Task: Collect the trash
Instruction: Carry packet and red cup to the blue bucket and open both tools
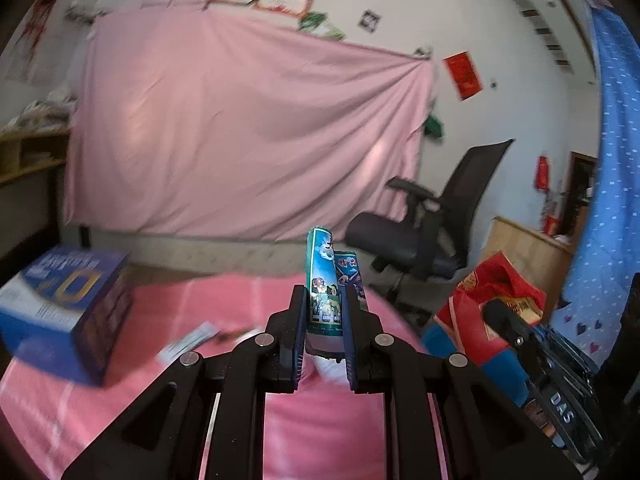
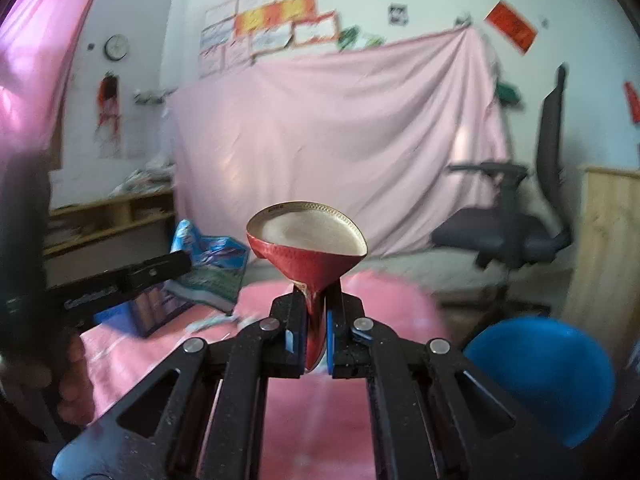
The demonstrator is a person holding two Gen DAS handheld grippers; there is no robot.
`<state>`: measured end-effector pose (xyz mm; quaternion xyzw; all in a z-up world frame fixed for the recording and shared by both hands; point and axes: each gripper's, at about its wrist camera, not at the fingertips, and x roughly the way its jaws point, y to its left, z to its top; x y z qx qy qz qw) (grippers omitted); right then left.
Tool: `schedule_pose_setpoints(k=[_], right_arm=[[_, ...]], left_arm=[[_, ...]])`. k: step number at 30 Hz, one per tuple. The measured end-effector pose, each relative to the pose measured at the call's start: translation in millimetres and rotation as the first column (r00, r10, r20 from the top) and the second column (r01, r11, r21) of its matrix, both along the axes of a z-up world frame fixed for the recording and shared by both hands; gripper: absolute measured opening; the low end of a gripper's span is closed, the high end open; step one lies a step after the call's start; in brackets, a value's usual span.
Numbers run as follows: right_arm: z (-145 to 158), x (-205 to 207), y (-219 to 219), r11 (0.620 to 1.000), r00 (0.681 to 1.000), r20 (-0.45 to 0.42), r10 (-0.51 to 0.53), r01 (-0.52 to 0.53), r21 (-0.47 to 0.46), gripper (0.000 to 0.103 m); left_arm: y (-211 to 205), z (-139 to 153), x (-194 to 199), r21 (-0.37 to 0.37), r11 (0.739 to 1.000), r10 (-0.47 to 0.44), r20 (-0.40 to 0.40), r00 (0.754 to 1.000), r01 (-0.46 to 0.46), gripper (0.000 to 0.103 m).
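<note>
L gripper (image 1: 324,312) clamped on wrapper (image 1: 322,276); R gripper (image 2: 314,326) pinching cup (image 2: 308,240).

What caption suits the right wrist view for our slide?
Right gripper pinching a crushed red paper cup above the pink tablecloth, blue round bin alongside.

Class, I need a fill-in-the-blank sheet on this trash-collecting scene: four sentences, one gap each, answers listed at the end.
1. The left gripper is shut on a printed ____ wrapper.
2. The right gripper pinches a crushed red paper ____, its open mouth facing up.
3. The table is covered with a ____ cloth.
4. On the table, left of the left gripper, sits a ____ box with a yellow emblem.

Missing words: snack; cup; pink; blue
</note>
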<state>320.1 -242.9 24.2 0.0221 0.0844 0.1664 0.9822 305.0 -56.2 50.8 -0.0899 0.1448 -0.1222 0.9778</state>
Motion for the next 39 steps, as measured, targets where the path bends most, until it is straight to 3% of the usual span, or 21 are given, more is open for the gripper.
schedule_pose_setpoints(k=[6, 11, 17, 24, 28, 34, 36, 39], right_arm=[[17, 12, -50, 0.988, 0.987, 0.040, -0.155, 0.154, 0.029, 0.033], [10, 20, -91, 0.959, 0.961, -0.014, -0.277, 0.277, 0.060, 0.033], [-12, 40, -132, 0.923, 0.916, -0.168, -0.364, 0.379, 0.068, 0.033], [-38, 53, -166, 0.903, 0.874, -0.294, -0.388, 0.424, 0.070, 0.037], [-52, 57, -182, 0.889, 0.852, -0.350, -0.388, 0.446, 0.101, 0.056], [-58, 55, -193, 0.871, 0.839, -0.370, -0.399, 0.473, 0.132, 0.070], [-57, 53, -194, 0.870, 0.840, -0.363, -0.403, 0.475, 0.134, 0.073], [-55, 52, -195, 0.868, 0.844, -0.344, -0.410, 0.478, 0.137, 0.078]], left_arm=[[-53, 27, 17, 0.033, 0.994, -0.104, 0.108, 0.989, 0.101, 0.013], [-102, 27, 43, 0.056, 0.980, -0.194, 0.099, 0.976, 0.189, 0.014], [-159, 7, 87, 0.039, 0.956, -0.289, -0.035, 0.957, 0.291, 0.014], [-197, -23, 124, -0.008, 0.942, -0.333, -0.180, 0.926, 0.337, 0.014], [-210, -39, 136, -0.025, 0.935, -0.348, -0.244, 0.905, 0.353, 0.014], [-224, -58, 150, -0.036, 0.924, -0.371, -0.326, 0.870, 0.381, 0.019], [-226, -61, 149, -0.033, 0.922, -0.374, -0.334, 0.865, 0.385, 0.027], [-223, -63, 146, -0.038, 0.925, -0.369, -0.325, 0.871, 0.377, 0.030]])
